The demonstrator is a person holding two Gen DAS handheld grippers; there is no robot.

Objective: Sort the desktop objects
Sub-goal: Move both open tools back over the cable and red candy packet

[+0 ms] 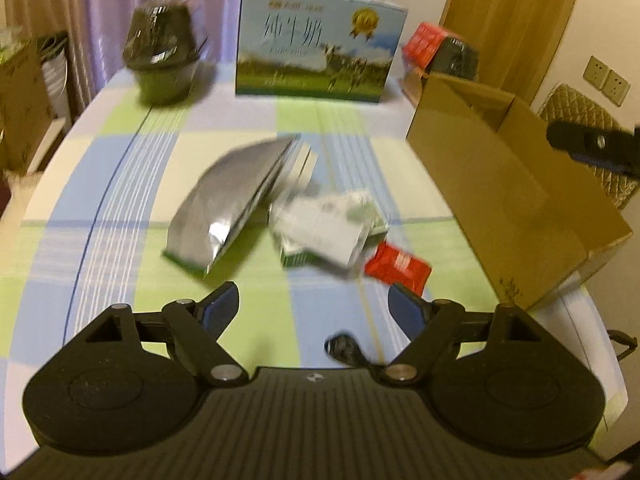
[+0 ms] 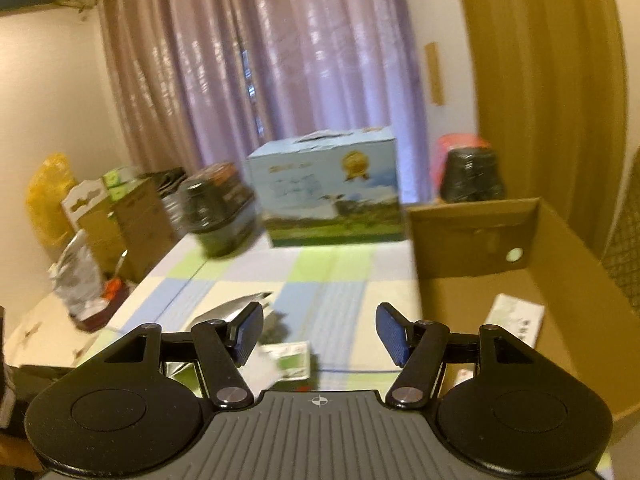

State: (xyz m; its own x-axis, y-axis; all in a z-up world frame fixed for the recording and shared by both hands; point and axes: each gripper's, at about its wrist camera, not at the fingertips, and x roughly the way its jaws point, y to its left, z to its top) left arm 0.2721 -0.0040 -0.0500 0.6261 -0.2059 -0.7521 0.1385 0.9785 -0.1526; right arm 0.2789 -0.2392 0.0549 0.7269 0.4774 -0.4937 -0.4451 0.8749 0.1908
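On the checked tablecloth [image 1: 120, 208] lie a silver foil pouch [image 1: 232, 200], a green-and-white carton [image 1: 324, 228] and a red packet [image 1: 398, 266], all a little ahead of my left gripper [image 1: 314, 304], which is open and holds nothing. An open cardboard box [image 1: 504, 192] stands on the right. In the right wrist view my right gripper [image 2: 320, 332] is open and empty, held above the table beside that cardboard box [image 2: 480, 240]. A white packet [image 2: 516, 318] lies inside the box. The carton [image 2: 292, 360] and the foil pouch [image 2: 232, 308] show below the fingers.
A blue milk case [image 1: 316, 48] stands at the back of the table, with a dark wrapped pot [image 1: 160, 56] to its left and a red and black item [image 1: 440, 48] to its right. Cartons and bags [image 2: 100, 216] are stacked beyond the left table edge. A small dark object [image 1: 344, 346] lies near my left gripper.
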